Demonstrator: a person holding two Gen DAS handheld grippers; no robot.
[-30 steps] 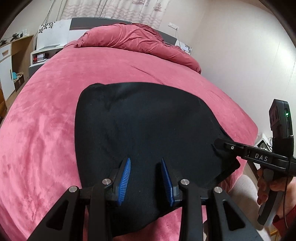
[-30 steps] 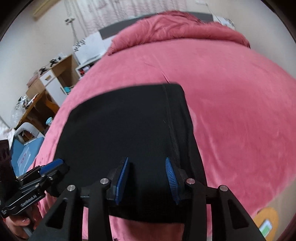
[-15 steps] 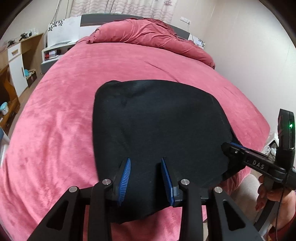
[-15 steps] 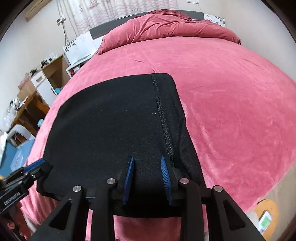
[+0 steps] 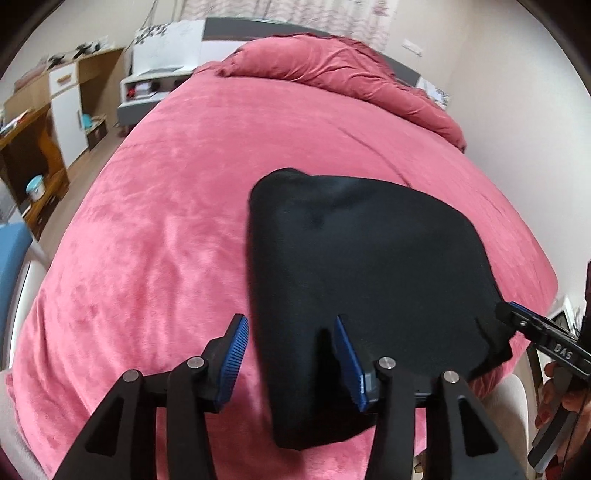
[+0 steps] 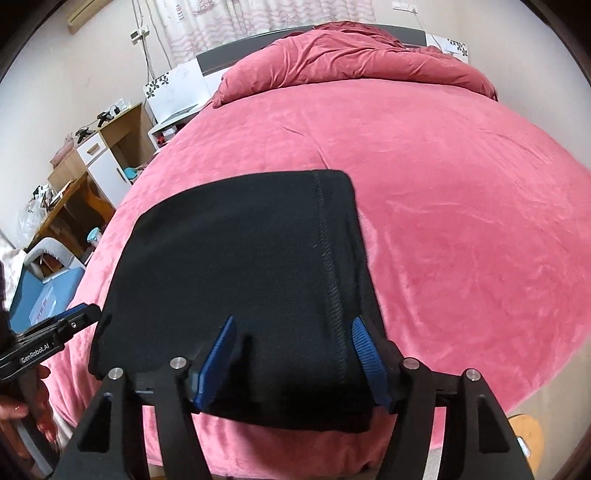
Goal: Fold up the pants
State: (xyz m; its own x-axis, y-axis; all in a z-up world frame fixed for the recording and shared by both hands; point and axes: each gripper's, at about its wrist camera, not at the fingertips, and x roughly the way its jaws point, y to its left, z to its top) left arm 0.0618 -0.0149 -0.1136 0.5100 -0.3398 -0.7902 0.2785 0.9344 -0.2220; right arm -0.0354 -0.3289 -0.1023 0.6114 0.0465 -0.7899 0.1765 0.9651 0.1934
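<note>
1. The pants [image 5: 362,280], black and folded into a compact block, lie on the near part of the bed [image 5: 155,229], close to its front edge; a stitched seam runs along the right side of the top layer in the right wrist view [image 6: 328,258].
2. The left gripper [image 5: 291,354] hangs over the pants' near left corner. Its jaws are opening and released: the left blue pad is over pink bedding, the right one over black cloth, with the folded edge between them but no pad pressing on it.
3. The right gripper [image 6: 295,354] is over the near right part of the pants, astride the seam. Its jaws are also opening, spread wide, with cloth below and between the pads and nothing clamped.
4. A hand [image 5: 554,406] with painted nails holds the right gripper's handle at the right edge of the left view; another hand [image 6: 22,406] holds the left gripper's handle at the left edge of the right view.
5. Beyond the pants, the pink bed cover stretches away smooth.
6. At the far end lies a bunched duvet [image 6: 351,59] of the same colour against the headboard [image 6: 229,59].
7. To the left of the bed stand a wooden desk [image 6: 70,199] and a white cabinet [image 6: 107,166]; patterned curtains [image 6: 258,18] hang behind.
</note>
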